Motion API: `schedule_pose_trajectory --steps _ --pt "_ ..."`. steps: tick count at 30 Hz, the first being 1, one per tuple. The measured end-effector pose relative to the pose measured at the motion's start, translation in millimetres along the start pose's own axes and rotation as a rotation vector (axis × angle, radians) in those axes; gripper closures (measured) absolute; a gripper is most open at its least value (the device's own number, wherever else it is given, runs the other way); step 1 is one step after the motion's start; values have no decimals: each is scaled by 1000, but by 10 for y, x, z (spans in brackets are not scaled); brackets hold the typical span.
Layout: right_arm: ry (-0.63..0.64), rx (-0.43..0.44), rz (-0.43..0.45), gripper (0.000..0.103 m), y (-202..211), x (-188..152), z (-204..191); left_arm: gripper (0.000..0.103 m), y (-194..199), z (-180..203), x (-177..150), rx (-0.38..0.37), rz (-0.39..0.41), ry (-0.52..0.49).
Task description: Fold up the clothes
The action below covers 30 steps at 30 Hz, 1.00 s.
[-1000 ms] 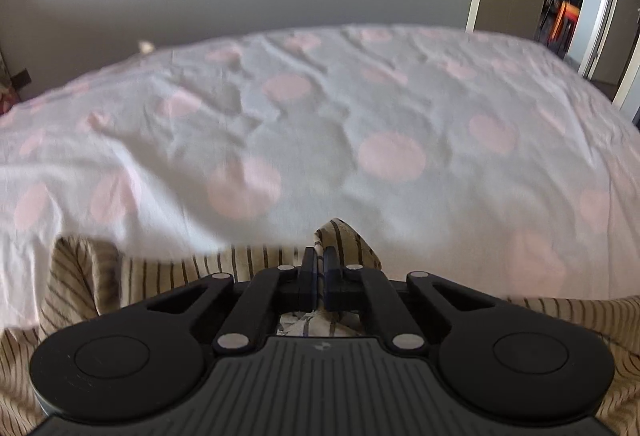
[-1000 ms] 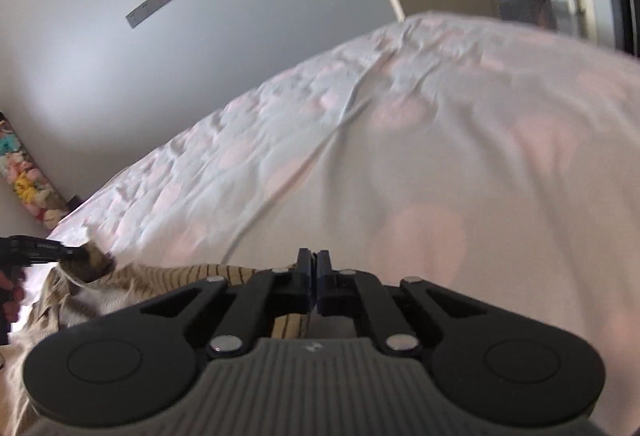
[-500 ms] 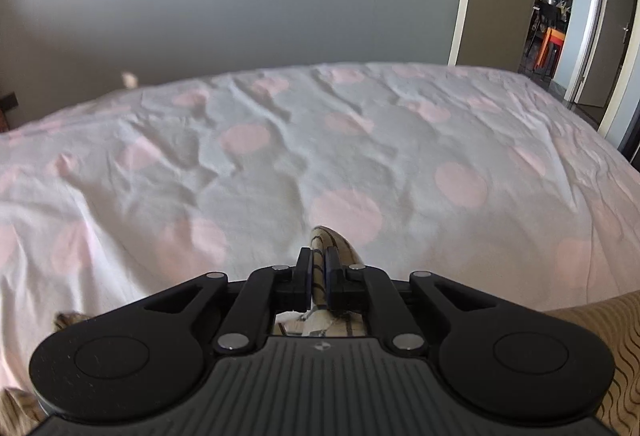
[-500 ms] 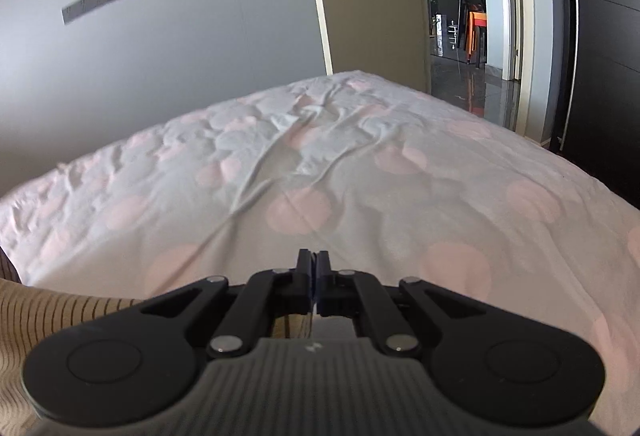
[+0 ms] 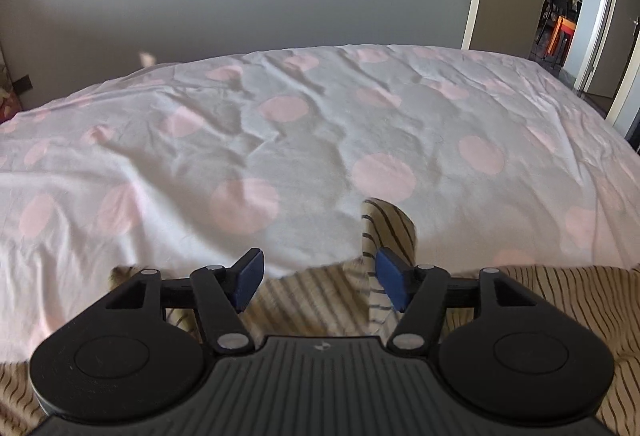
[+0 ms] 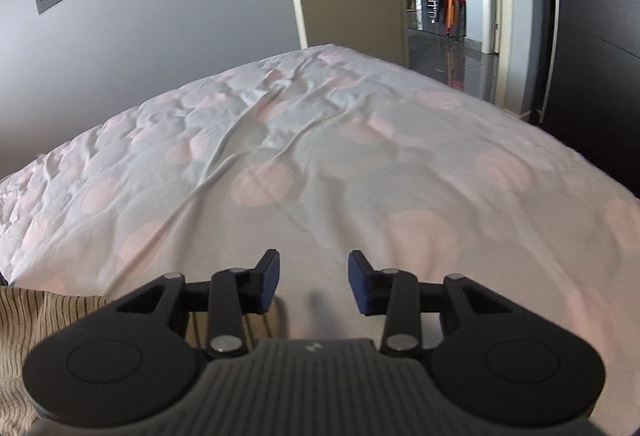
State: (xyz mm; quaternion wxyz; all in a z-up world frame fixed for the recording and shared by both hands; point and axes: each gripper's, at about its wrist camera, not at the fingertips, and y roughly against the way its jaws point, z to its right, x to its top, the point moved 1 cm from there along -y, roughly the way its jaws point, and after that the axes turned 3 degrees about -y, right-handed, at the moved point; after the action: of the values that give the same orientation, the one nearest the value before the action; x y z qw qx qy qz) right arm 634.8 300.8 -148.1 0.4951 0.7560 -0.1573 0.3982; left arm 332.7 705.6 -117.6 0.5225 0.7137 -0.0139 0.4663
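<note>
Left gripper (image 5: 318,282) jaws have just been opening, spread wide now, a peak of the striped tan garment (image 5: 386,232) standing loose beside its right pad. Right gripper (image 6: 312,284) jaws have just been opening too, framing only polka-dot bedsheet (image 6: 320,176); there the garment is lying off to the lower left.

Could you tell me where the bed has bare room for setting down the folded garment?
The polka-dot sheet lies bare from the striped garment out to the grey wall and the doorway side. Only the near edge, under both hand-held grippers, is crowded.
</note>
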Motion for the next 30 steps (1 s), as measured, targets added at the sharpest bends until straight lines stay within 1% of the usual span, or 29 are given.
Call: schedule_pose_trajectory --steps 2,5,11,16,20,23,26,28,30 --pt "-23 0 -6 61 194 -8 103 43 262 -131 -103 -6 11 14" --pt "5 20 -30 60 537 -108 159 43 716 -341 -318 -20 13 19" --pt "42 114 -123 58 1311 -546 177 43 1826 -735 -949 -17 25 12" --pt "72 219 -200 58 1904 -969 74 43 2713 -985 -1638 18 -38 35" --pt "85 313 -268 58 2249 -1302 -79 43 3277 -1065 -2187 36 -79 43" --pt "109 359 -324 58 2464 -1579 -154 43 3621 -1090 -2594 44 -96 67" --pt "111 377 -370 58 2646 -1856 -103 43 3844 -1115 -2985 76 -85 111" --pt "108 378 -390 58 2737 -2019 -26 43 3896 -1139 -3203 87 -76 143" --pt "97 360 -407 58 2800 -2168 79 43 3877 -1154 -3378 102 -68 166"
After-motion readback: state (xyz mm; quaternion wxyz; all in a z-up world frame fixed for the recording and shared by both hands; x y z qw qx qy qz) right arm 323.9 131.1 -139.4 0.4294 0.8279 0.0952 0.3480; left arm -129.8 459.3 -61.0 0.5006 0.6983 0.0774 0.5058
